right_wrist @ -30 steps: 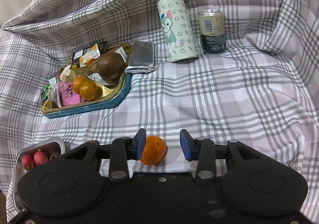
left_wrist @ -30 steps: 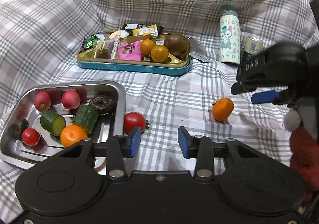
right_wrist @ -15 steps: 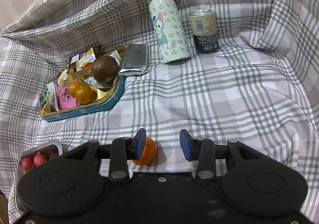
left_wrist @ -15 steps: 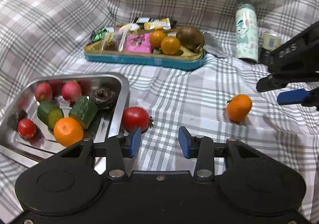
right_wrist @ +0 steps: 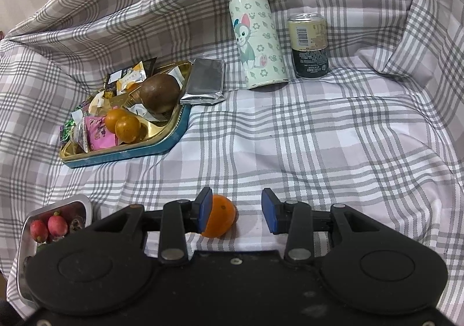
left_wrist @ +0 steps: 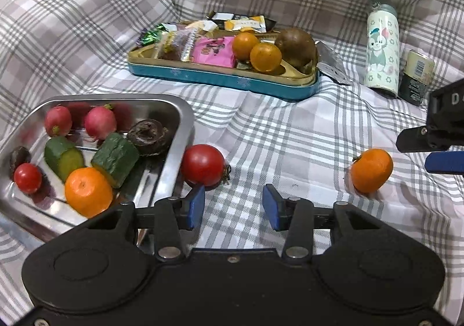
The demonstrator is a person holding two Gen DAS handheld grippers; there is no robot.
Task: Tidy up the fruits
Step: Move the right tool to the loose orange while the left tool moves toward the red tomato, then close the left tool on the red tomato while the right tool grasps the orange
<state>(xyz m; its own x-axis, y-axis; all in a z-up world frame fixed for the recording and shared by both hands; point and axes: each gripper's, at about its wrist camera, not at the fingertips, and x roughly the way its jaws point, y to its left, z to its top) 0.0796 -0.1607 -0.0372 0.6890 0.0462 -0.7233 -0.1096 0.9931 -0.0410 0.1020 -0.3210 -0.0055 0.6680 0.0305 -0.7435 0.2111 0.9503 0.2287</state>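
Left gripper (left_wrist: 233, 208) low over the cloth, jaws opening, nothing between them; the tomato (left_wrist: 203, 165) sits just ahead of its left pad, against the outer wall of the steel tray (left_wrist: 179, 134). To take it well, I judge the gripper should shift left until the tomato is centred, then close gently: the skin is smooth, glossy, round, stem nub facing right, apt to roll. Right gripper (right_wrist: 235, 214) has a gap between its pads, clamping nothing; the tangerine (right_wrist: 220, 220) lies on the cloth against its left pad, clear of the right one. Further back, the snack tin (left_wrist: 220, 78) holds two small oranges and a brown fruit; bottle (right_wrist: 256, 36) and can (right_wrist: 308, 45) stand beyond.
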